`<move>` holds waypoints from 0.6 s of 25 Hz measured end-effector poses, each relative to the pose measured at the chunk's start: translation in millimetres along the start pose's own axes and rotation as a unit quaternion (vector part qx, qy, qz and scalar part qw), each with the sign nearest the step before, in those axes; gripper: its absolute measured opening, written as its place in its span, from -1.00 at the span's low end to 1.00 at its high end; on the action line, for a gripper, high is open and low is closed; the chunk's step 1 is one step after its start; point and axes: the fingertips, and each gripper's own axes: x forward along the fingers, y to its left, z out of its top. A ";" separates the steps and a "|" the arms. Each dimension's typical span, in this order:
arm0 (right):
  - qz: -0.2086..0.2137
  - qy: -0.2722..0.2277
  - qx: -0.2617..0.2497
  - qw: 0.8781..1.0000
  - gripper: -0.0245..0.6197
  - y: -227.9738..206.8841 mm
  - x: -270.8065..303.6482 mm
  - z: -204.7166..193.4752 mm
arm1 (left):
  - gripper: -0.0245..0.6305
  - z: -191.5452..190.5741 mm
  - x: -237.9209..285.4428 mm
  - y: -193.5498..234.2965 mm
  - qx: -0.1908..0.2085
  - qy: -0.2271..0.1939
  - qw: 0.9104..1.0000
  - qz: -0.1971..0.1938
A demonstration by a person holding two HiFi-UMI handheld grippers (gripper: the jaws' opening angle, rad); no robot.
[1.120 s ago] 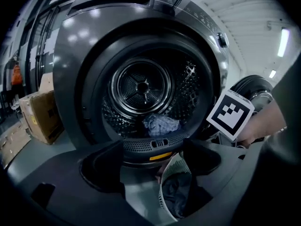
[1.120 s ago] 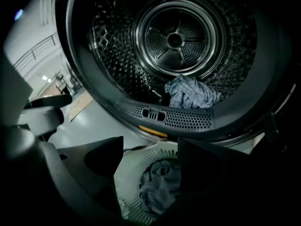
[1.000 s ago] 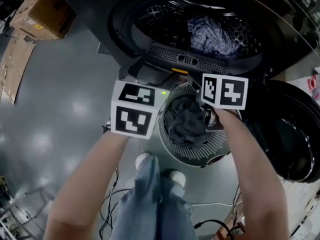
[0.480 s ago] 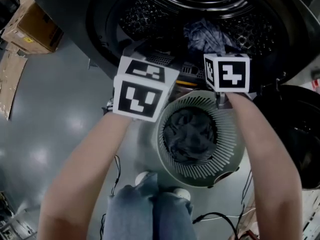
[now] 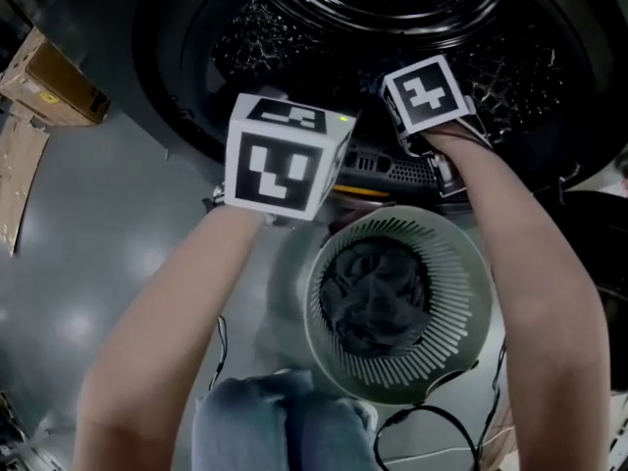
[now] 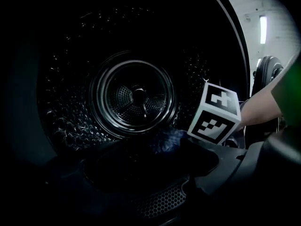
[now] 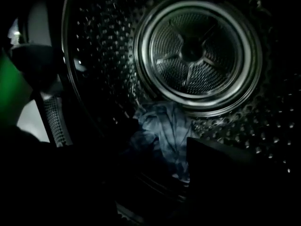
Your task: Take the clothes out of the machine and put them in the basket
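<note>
The machine's drum (image 5: 392, 8) stands open at the top of the head view. A crumpled blue-grey cloth (image 7: 164, 128) lies on the drum floor, also seen as a cloth (image 6: 169, 138) from the left. My right gripper (image 7: 150, 152) reaches into the drum just short of that cloth; its jaws have just been opening and nothing is between them. Its marker cube (image 5: 424, 94) hides the cloth from above. My left gripper (image 6: 150, 192), cube (image 5: 283, 160), hovers at the drum's front lip, open and holding nothing. The slatted basket (image 5: 471, 263) below holds dark clothes (image 5: 378, 292).
The perforated lint filter (image 5: 378, 165) runs along the drum's lower lip. The machine's dark round door (image 5: 599, 214) hangs open at the right. A cardboard box (image 5: 49, 77) sits at the far left. Cables (image 5: 432, 425) lie on the grey floor by the person's legs (image 5: 285, 425).
Both grippers have moved from above the basket up to the drum opening. The right one has turned and gone inside the drum. The basket now sits lower in the head view.
</note>
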 end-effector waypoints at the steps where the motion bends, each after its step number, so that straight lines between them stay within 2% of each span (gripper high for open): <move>1: 0.003 0.018 -0.005 1.000 0.45 -1.0 8.1 -4.0 | 0.17 0.7 3.5 1.2 0.007 0.000 1.000 0.004; 6: -0.002 0.072 -0.021 0.997 0.45 -16.1 43.8 -22.8 | 0.17 7.2 8.2 10.9 -0.001 -0.013 1.000 0.010; 10: 0.030 0.112 0.030 0.993 0.45 -24.0 51.0 -33.5 | 0.17 8.9 4.8 9.7 0.003 -0.021 1.000 0.007; 15: 0.090 0.195 0.022 0.976 0.45 -19.6 59.5 -58.3 | 0.17 9.8 1.4 7.3 0.015 -0.030 0.999 0.004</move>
